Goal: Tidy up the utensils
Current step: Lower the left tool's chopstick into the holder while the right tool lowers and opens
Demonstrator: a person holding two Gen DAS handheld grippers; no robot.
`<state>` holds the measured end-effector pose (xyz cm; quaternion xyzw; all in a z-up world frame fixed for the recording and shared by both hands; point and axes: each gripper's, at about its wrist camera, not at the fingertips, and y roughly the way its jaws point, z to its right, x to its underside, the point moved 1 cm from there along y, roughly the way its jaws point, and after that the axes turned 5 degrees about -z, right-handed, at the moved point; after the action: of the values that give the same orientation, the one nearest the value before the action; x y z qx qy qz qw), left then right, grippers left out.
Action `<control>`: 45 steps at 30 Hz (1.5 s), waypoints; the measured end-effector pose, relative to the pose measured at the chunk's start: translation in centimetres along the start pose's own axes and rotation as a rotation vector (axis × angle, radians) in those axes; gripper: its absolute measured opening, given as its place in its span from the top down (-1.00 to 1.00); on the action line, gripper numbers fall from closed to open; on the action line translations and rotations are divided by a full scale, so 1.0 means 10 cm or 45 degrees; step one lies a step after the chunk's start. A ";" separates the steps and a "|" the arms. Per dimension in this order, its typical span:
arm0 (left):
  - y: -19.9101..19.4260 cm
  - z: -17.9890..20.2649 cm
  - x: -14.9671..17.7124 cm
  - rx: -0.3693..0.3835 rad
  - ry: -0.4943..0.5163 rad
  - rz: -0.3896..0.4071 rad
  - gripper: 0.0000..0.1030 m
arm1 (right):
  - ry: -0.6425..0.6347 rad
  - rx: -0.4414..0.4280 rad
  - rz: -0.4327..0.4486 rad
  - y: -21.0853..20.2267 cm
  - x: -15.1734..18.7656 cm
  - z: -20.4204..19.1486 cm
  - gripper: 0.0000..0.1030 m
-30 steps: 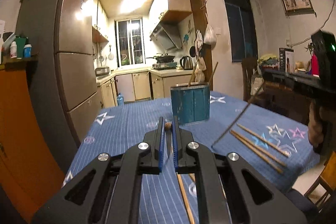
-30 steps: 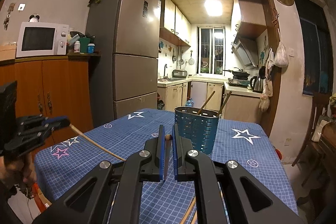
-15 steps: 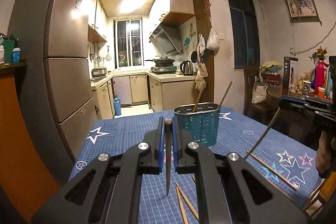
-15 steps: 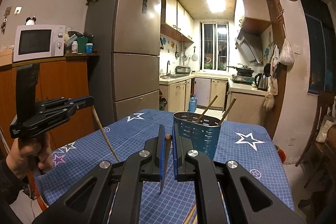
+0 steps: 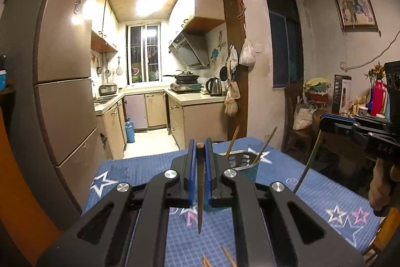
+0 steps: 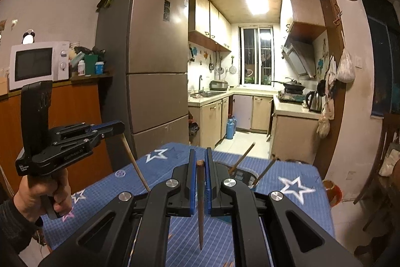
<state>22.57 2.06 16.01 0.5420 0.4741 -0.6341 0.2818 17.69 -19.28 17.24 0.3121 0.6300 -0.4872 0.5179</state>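
Left wrist view: the left tool (image 5: 200, 144) pinches a chopstick (image 5: 199, 192) hanging tip-down over the blue table (image 5: 325, 194) — just beyond stands the teal holder (image 5: 247, 164).

Right wrist view: the right tool (image 6: 199, 154) pinches a second chopstick (image 6: 200, 202); fridge (image 6: 155, 66) behind — left

- The left gripper (image 5: 200, 149) is showing black angular arms, blue pads and silver round screws.
- The right gripper (image 6: 199, 157) is looking identical.
- A dark sleeve (image 6: 12, 224) is covering the wrist at lower left.
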 end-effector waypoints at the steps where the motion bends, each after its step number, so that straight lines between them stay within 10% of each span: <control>1: 0.02 0.00 -0.06 0.002 0.001 0.008 0.90 | 0.001 0.004 0.006 0.01 -0.07 0.03 0.85; 20: 0.68 0.23 -1.06 0.088 -0.005 0.062 0.90 | 0.030 0.136 0.065 0.61 -1.31 0.67 0.85; 45: 1.39 0.13 -0.75 0.073 -0.026 -0.122 0.90 | 0.103 0.129 -0.131 1.45 -0.76 0.81 0.85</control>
<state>36.04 -5.70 19.04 0.5202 0.4782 -0.6655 0.2403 35.59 -21.21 20.39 0.3246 0.6402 -0.5314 0.4499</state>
